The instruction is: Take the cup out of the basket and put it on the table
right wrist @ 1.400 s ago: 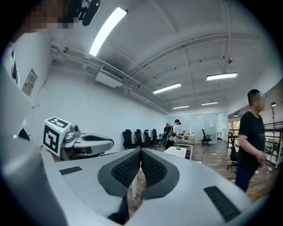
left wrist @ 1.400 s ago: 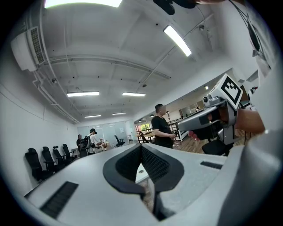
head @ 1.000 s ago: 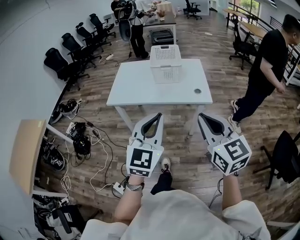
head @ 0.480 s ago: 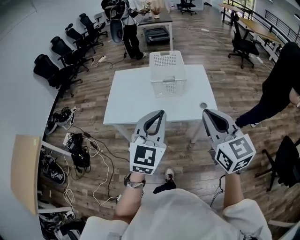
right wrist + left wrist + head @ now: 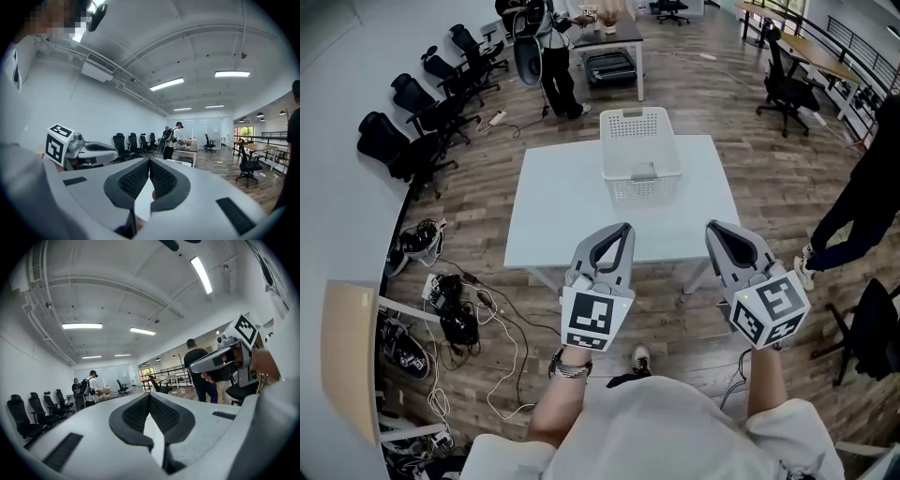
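A white perforated basket (image 5: 639, 150) stands on the far half of a white table (image 5: 572, 206) in the head view. No cup shows; the basket's inside is hard to see. My left gripper (image 5: 625, 228) and right gripper (image 5: 712, 228) are held side by side above the floor, just short of the table's near edge. Both are shut with nothing between the jaws. The left gripper (image 5: 149, 395) view and the right gripper (image 5: 149, 162) view look level across the room, with jaw tips touching. Each view shows the other gripper: the right gripper (image 5: 220, 359), the left gripper (image 5: 89, 150).
A round grommet hole (image 5: 712, 228) sits at the table's near right corner. Black office chairs (image 5: 412, 112) line the left wall, with cables and bags (image 5: 450, 300) on the floor below them. A person in black (image 5: 862, 202) stands to the right. More people (image 5: 548, 47) stand beyond the table.
The view has moved closer to the table, so basket and table sit lower in the head view. The person at right has shifted toward the frame edge. Both grippers stay shut.
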`<state>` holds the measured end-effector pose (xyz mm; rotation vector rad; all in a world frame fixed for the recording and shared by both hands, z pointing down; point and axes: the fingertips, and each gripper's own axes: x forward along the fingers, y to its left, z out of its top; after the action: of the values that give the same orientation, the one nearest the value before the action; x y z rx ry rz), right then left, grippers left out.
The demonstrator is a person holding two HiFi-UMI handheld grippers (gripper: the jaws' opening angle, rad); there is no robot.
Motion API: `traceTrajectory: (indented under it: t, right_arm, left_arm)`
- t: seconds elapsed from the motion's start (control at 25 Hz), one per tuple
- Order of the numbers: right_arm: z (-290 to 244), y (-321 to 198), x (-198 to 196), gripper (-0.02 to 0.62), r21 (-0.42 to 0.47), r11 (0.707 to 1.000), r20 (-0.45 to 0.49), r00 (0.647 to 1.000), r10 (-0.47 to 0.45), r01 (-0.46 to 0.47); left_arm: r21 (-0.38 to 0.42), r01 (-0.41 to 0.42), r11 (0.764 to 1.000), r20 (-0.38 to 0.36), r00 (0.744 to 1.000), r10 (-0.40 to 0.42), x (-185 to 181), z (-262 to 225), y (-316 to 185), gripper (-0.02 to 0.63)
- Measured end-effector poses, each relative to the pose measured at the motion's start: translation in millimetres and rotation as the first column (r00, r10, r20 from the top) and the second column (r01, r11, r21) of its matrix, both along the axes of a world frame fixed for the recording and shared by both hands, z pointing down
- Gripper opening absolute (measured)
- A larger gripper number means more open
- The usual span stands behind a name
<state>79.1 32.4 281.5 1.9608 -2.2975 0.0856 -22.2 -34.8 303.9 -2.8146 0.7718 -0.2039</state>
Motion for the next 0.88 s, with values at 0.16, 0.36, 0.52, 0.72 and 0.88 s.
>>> traceTrajectory:
  t: [0.16,0.36,0.52,0.72,0.88]
  right_arm:
    - [5.7,-26.4,5.6,0.017,-0.009,1.000,-0.007,1.000,-0.003,0.003]
    - [12.0,-60.0,12.0,0.017,-0.024,1.000,-0.016,1.000,-0.013,0.012]
    - [20.5,-79.0,14.2,0.017,-0.052,0.998,-0.049,0.998,-0.034,0.031]
    - [29.2,-104.3,24.3,0.018,-0.085,0.995,-0.072,0.996,-0.059,0.053]
    - [45.1,-131.8,31.5,0.018,-0.133,0.987,-0.093,0.990,-0.102,0.089]
  left_arm:
    - [-0.014,-0.011,1.000,0.004,1.000,0.011,8.4,8.2,-23.4,0.003]
    - [-0.030,-0.017,0.999,0.012,1.000,0.018,15.9,16.7,-49.9,0.003]
    - [-0.047,-0.026,0.999,0.016,1.000,0.026,20.9,23.1,-62.5,0.003]
    - [-0.065,-0.025,0.998,0.021,0.999,0.026,30.6,31.6,-79.4,0.003]
    - [-0.086,-0.010,0.996,0.028,1.000,0.012,30.6,39.9,-91.3,0.003]
